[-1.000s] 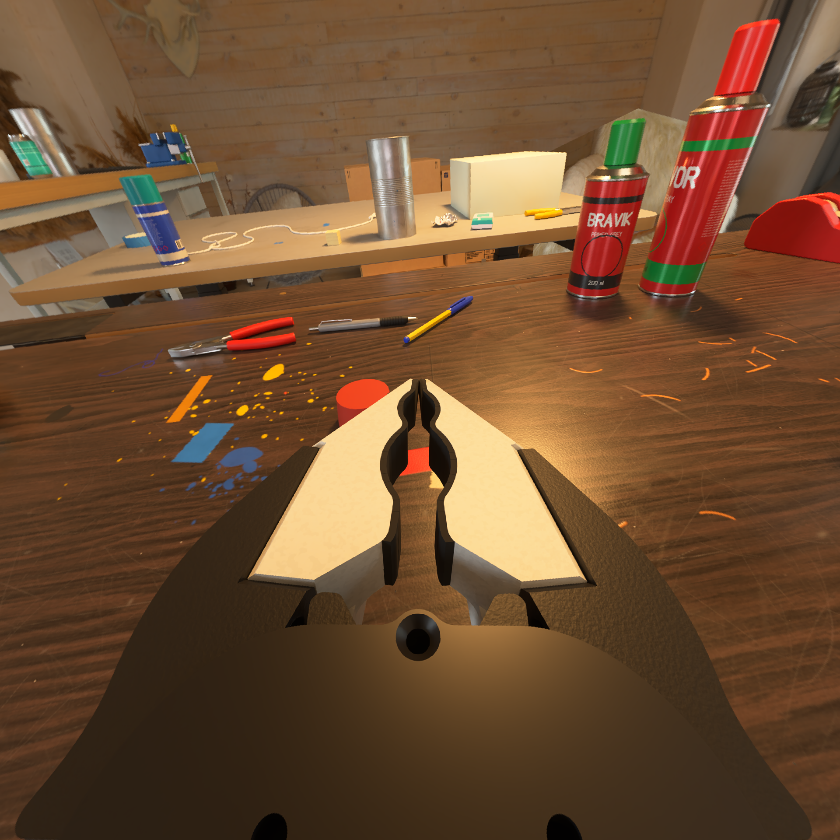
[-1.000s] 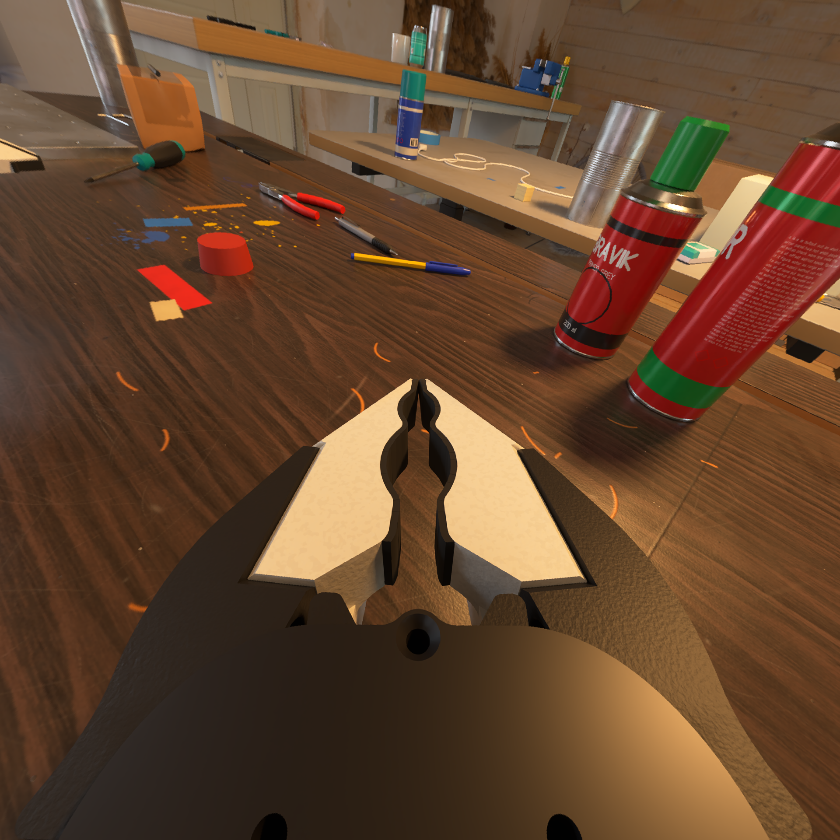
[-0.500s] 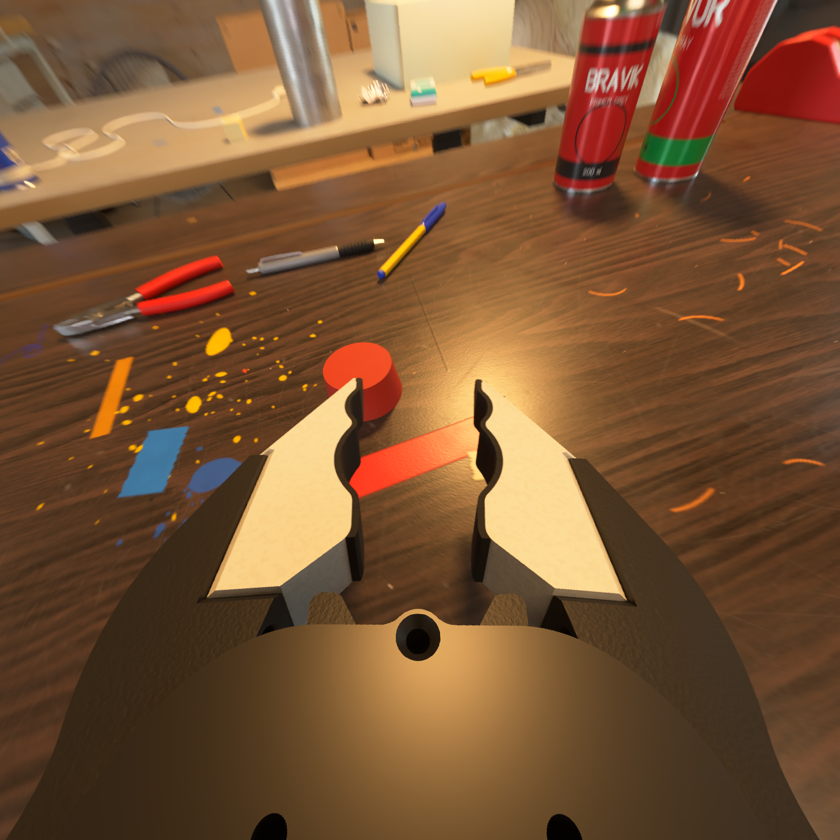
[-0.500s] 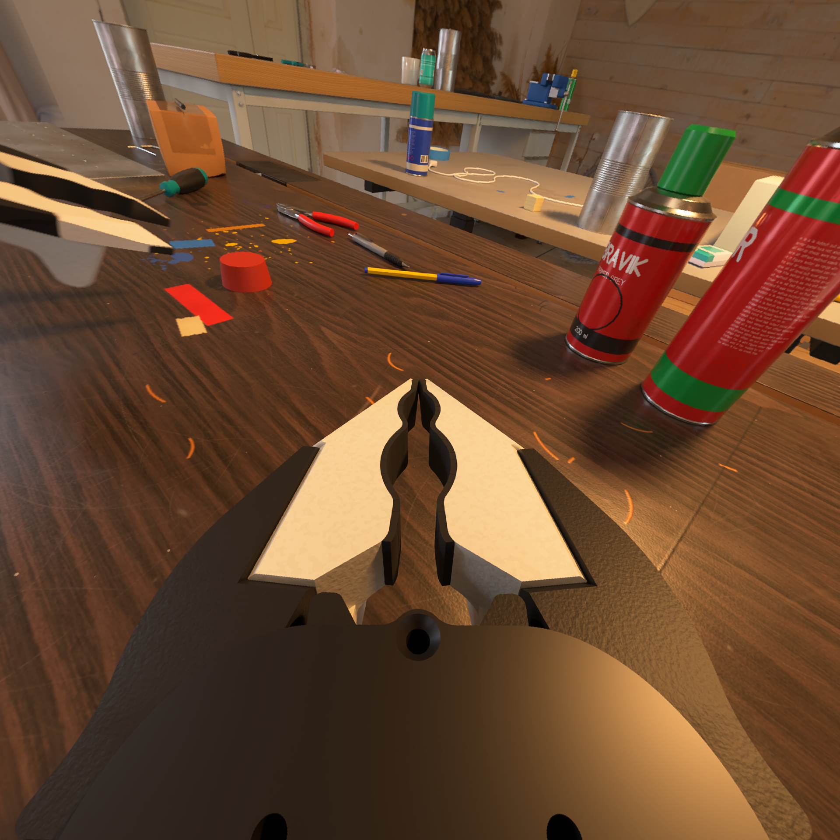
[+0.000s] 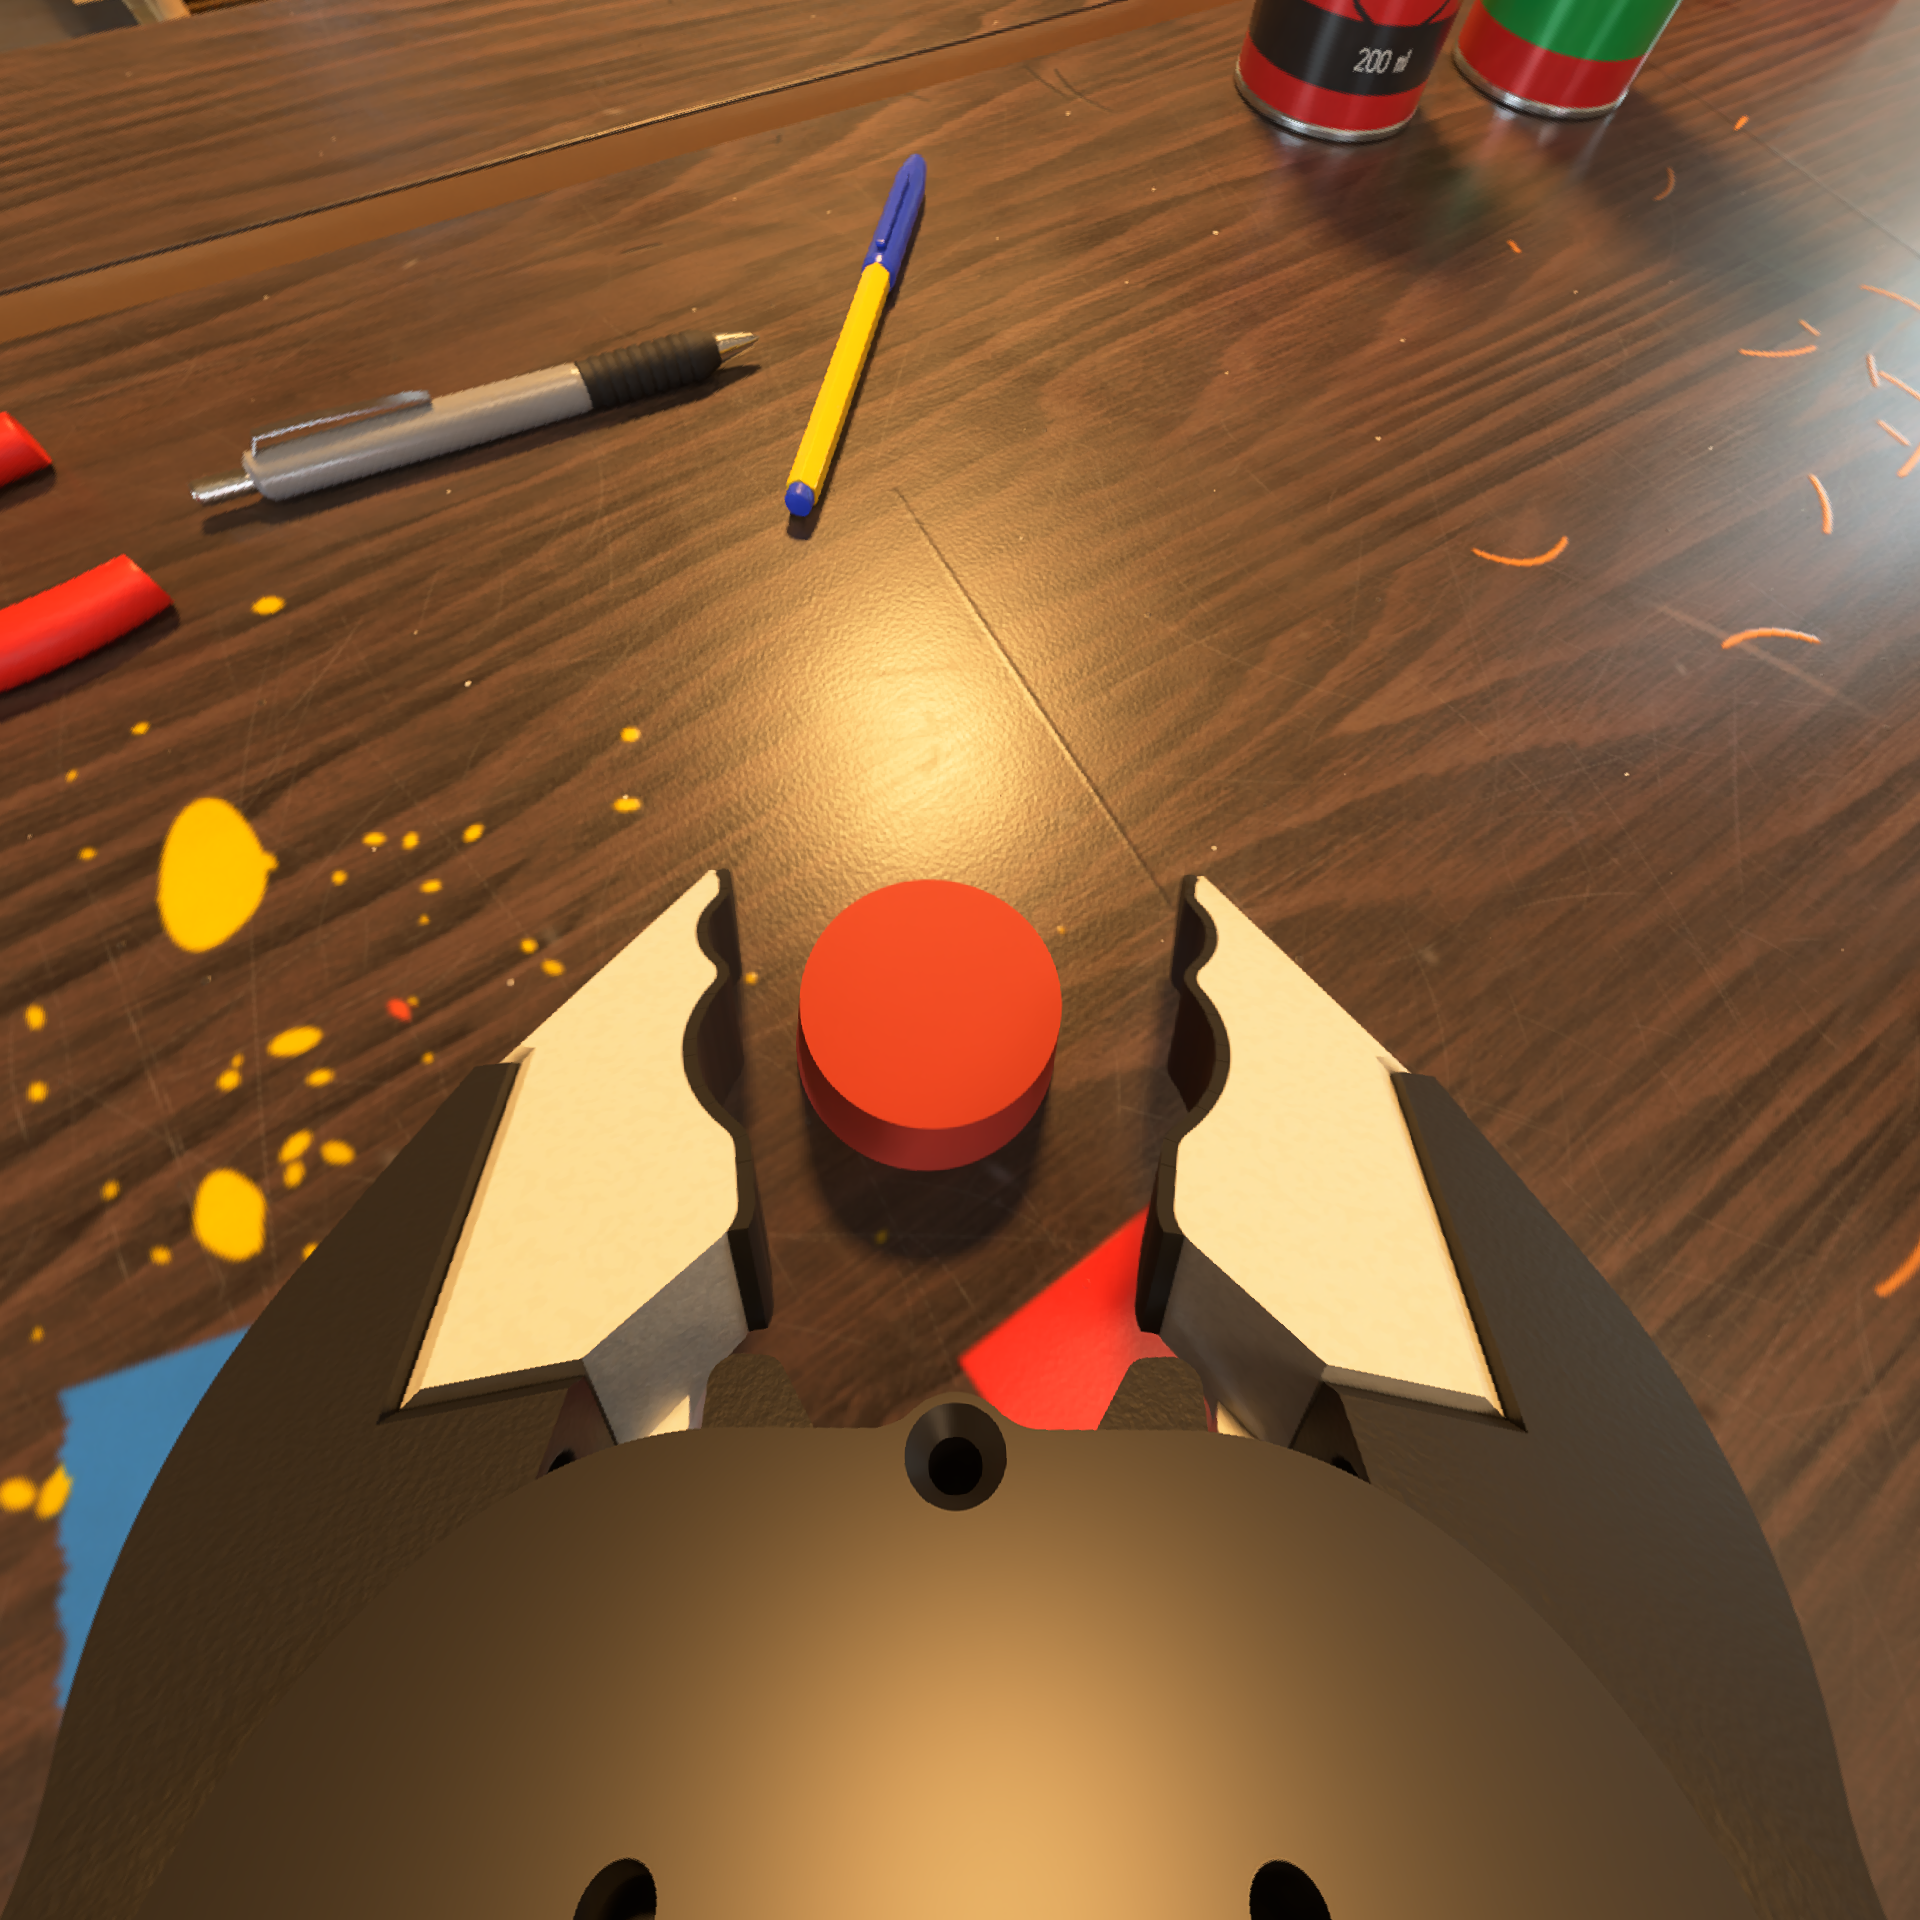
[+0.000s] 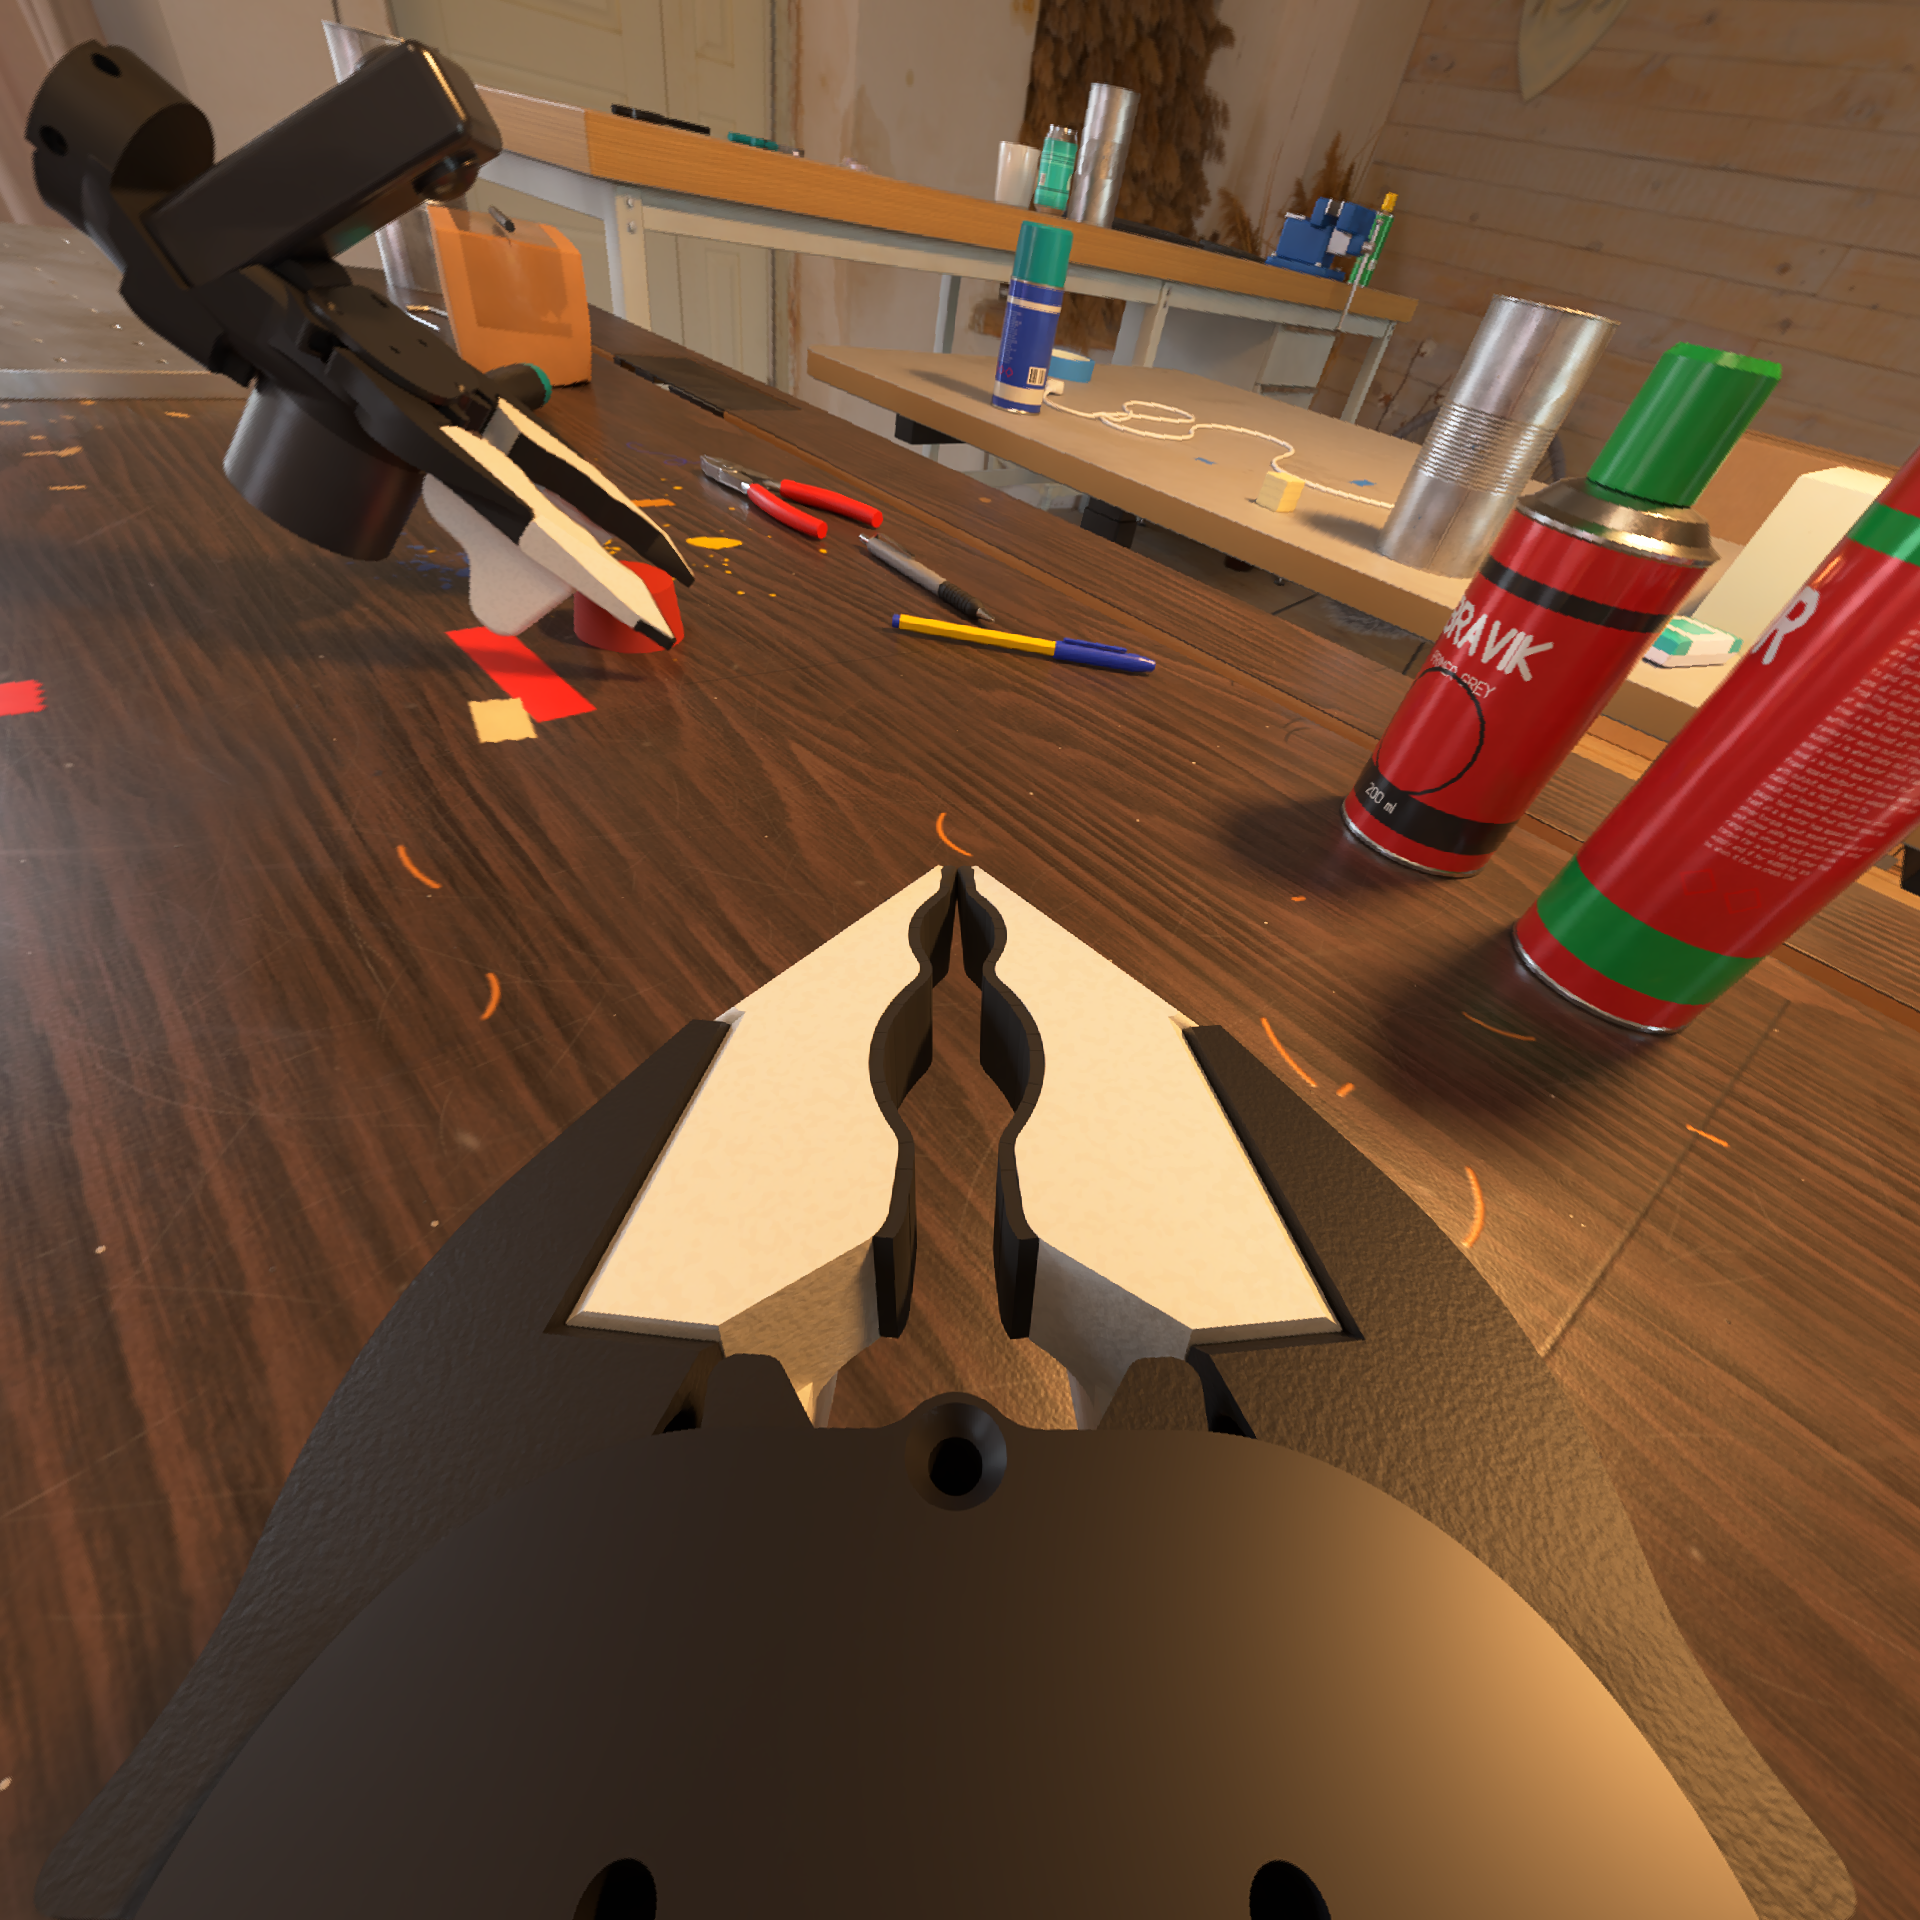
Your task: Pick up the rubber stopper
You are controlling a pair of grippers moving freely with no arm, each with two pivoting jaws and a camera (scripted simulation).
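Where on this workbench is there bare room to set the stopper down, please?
Bare wood lies between the yellow-and-blue pen and the spray cans, ahead of the shut right gripper. It is crowded around the rubber stopper: the open left gripper, tape patches, pliers.

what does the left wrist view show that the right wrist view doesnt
Only the left wrist view: the rubber stopper's flat top, clear gaps to both fingers of the open left hand-held gripper, and the yellow paint blob.

Only the right wrist view: the shut right hand-held gripper, the green cap, and the back benches with a steel can.

Both: the yellow-blue pen, grey pen, and table.
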